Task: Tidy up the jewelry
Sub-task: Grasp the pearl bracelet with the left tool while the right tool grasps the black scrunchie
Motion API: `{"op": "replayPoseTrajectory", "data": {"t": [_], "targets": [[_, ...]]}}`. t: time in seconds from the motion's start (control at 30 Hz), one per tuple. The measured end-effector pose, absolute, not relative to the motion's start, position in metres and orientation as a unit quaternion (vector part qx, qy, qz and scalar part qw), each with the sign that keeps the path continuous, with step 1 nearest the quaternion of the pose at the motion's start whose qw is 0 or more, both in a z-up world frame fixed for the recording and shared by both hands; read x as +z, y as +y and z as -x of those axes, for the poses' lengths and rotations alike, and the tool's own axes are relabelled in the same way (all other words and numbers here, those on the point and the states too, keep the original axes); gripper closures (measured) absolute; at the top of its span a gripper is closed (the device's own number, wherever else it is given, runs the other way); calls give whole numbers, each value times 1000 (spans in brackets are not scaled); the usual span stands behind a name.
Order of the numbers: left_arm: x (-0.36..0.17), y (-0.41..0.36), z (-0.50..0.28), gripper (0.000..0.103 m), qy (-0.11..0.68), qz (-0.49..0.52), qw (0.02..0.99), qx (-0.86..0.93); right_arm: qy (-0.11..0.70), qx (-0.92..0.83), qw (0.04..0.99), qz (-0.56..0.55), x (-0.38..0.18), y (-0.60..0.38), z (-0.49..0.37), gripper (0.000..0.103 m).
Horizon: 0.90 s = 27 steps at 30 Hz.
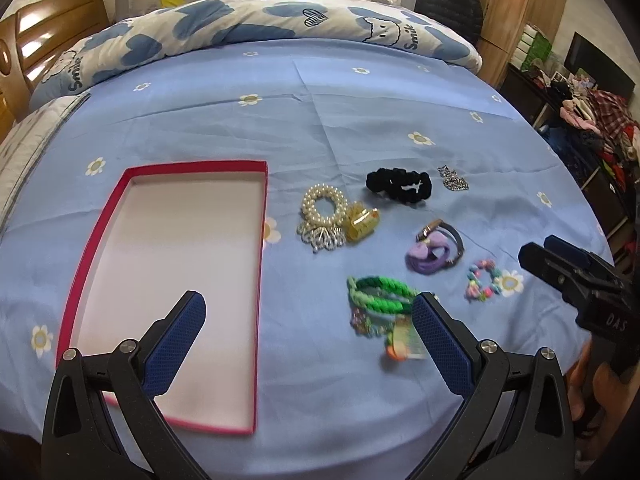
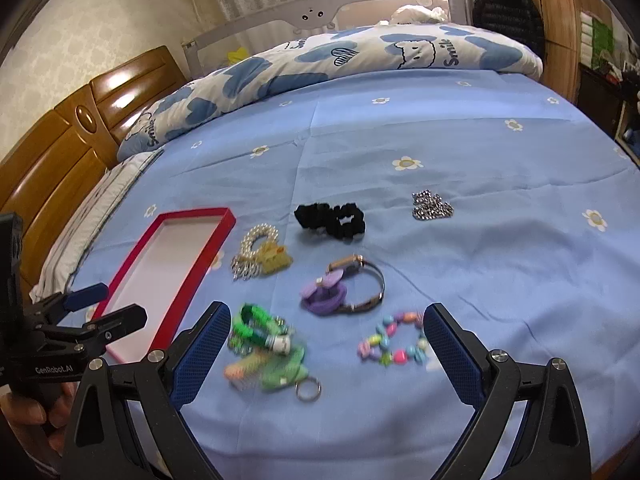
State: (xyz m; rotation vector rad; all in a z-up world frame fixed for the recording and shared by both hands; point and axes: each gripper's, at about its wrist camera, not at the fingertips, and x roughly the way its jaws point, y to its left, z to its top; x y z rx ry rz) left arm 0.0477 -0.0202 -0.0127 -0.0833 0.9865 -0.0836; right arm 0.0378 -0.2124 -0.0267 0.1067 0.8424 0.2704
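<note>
Both grippers spread wide, gripping nothing, over jewelry on the bed.
Left gripper (image 1: 308,320) finger hides pt of blurred green bracelet (image 1: 380,300); right gripper (image 2: 326,344) low centre; red box (image 1: 80,280) left.

Left claw (image 1: 308,320) wide open above red tray (image 1: 262,240); green bracelet (image 1: 380,300) beside right pad.

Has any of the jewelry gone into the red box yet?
No, in the left wrist view the red box shows only its bare white bottom, while pieces such as the pearl bracelet lie on the blue bedsheet beside it.
</note>
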Motion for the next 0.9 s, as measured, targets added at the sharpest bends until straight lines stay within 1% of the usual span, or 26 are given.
{"op": "replayPoseTrajectory", "data": {"t": [0.2, 0.27, 0.33, 0.43, 0.5, 0.6, 0.67, 0.73, 0.8, 0.9], "targets": [[-20, -22, -79, 6, 481, 29, 875, -49, 416, 131, 897, -71, -33, -220, -73, 6], [-24, -21, -92, 10, 486, 22, 872, -53, 419, 130, 896, -73, -35, -221, -84, 6], [-30, -21, -104, 17, 494, 19, 868, -56, 424, 133, 893, -75, -39, -221, -97, 7], [-38, -19, -121, 20, 504, 19, 861, -62, 434, 141, 886, -83, -46, -221, -116, 7], [-43, -21, -131, 22, 510, 13, 858, -63, 441, 144, 881, -89, -52, -220, -128, 8], [-49, -23, -147, 27, 517, 7, 853, -70, 452, 148, 875, -94, -61, -217, -148, 13], [-52, -26, -157, 28, 520, 3, 851, -75, 460, 149, 870, -94, -67, -215, -162, 15], [-56, -29, -166, 37, 523, -3, 849, -78, 466, 150, 867, -94, -72, -212, -172, 18], [-62, -32, -176, 42, 530, -7, 844, -86, 470, 151, 865, -90, -76, -208, -180, 19], [-75, -37, -189, 45, 543, -13, 835, -90, 478, 153, 861, -84, -84, -203, -193, 21]]}}
